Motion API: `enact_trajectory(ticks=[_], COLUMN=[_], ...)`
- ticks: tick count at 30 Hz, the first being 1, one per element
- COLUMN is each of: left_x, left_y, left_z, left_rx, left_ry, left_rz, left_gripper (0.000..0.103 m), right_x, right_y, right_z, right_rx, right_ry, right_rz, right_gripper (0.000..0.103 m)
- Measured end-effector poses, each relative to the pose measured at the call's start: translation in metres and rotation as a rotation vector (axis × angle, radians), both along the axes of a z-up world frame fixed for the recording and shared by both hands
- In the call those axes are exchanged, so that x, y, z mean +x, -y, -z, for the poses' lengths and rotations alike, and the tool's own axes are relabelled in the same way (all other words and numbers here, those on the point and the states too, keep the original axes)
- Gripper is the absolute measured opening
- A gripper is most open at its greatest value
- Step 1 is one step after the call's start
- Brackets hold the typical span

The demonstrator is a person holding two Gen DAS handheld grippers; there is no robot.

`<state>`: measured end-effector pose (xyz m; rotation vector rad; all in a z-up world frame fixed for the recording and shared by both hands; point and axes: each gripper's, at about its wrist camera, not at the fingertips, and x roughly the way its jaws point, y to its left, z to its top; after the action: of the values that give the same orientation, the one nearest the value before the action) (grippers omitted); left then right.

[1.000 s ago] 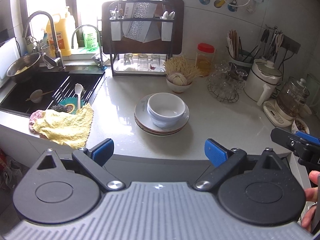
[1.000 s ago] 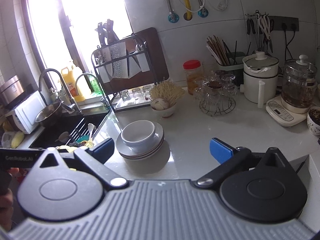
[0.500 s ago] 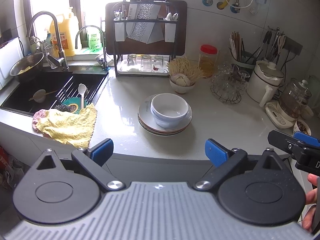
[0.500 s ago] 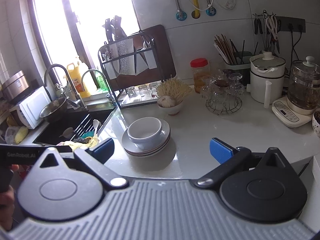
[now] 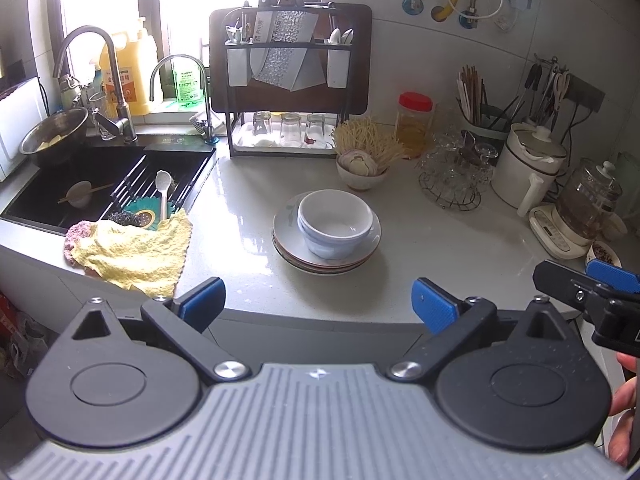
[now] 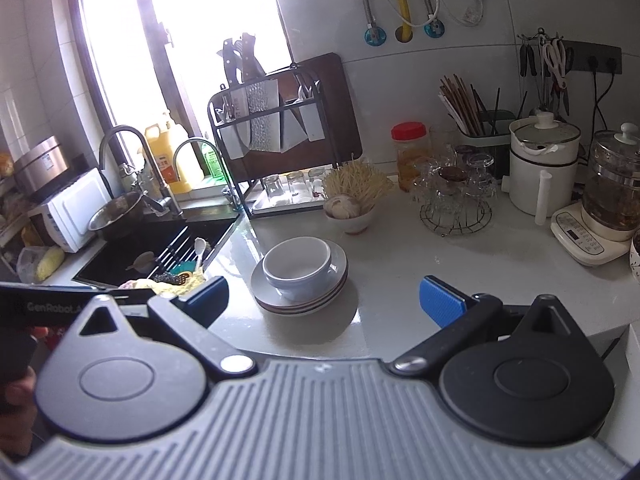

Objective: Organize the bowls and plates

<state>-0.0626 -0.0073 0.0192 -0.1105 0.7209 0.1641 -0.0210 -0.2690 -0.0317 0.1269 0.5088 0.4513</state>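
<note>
White bowls [image 5: 335, 224] sit nested on a stack of plates [image 5: 286, 242] in the middle of the white counter; they also show in the right wrist view, bowls [image 6: 298, 267] on plates [image 6: 338, 276]. My left gripper [image 5: 318, 304] is open and empty, back from the counter's front edge, facing the stack. My right gripper [image 6: 324, 298] is open and empty, also short of the stack. The right gripper's fingers [image 5: 592, 280] show at the right edge of the left wrist view.
A sink [image 5: 100, 184] with a spoon and a yellow cloth [image 5: 132, 252] lies left. A knife and glass rack [image 5: 288, 92] stands behind. A small bowl of noodles [image 5: 362, 164], a glass holder [image 5: 452, 176], a white pot [image 5: 528, 168] and a kettle [image 5: 584, 208] stand right.
Both grippers have drifted slightly closer to the counter; the stack sits a little larger and more central in view. Nothing was grasped or moved.
</note>
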Motion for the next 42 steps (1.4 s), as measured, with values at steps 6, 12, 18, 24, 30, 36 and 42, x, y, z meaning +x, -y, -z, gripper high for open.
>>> enact_trajectory(ticks=[6, 12, 18, 24, 30, 36, 42], left_x=[-0.001, 0.000, -0.001, -0.001, -0.003, -0.007, -0.008], left_y=[-0.001, -0.004, -0.005, -0.003, -0.005, -0.006, -0.007], left_z=[-0.001, 0.003, 0.004, 0.004, 0.004, 0.003, 0.003], left_rx=[-0.001, -0.019, -0.008, -0.012, -0.016, -0.035, -0.035], left_ry=[0.005, -0.003, -0.006, -0.006, -0.004, 0.007, 0.005], left_rz=[-0.003, -0.010, -0.015, -0.009, -0.004, 0.007, 0.015], left_gripper=[0.101, 0.101, 0.101, 0.101, 0.101, 0.101, 0.101], right_x=[-0.001, -0.001, 0.001, 0.000, -0.001, -0.001, -0.006], right_y=[-0.002, -0.002, -0.004, -0.004, -0.006, -0.007, -0.010], right_z=[0.000, -0.001, 0.002, 0.002, 0.004, 0.005, 0.003], right_rx=[-0.002, -0.001, 0.006, 0.005, 0.012, 0.014, 0.012], right_ry=[-0.001, 0.004, -0.010, -0.015, -0.019, -0.026, -0.018], right_rz=[-0.015, -0.018, -0.017, -0.013, -0.006, 0.001, -0.005], right_gripper=[0.103, 0.103, 0.103, 0.103, 0.103, 0.103, 0.103])
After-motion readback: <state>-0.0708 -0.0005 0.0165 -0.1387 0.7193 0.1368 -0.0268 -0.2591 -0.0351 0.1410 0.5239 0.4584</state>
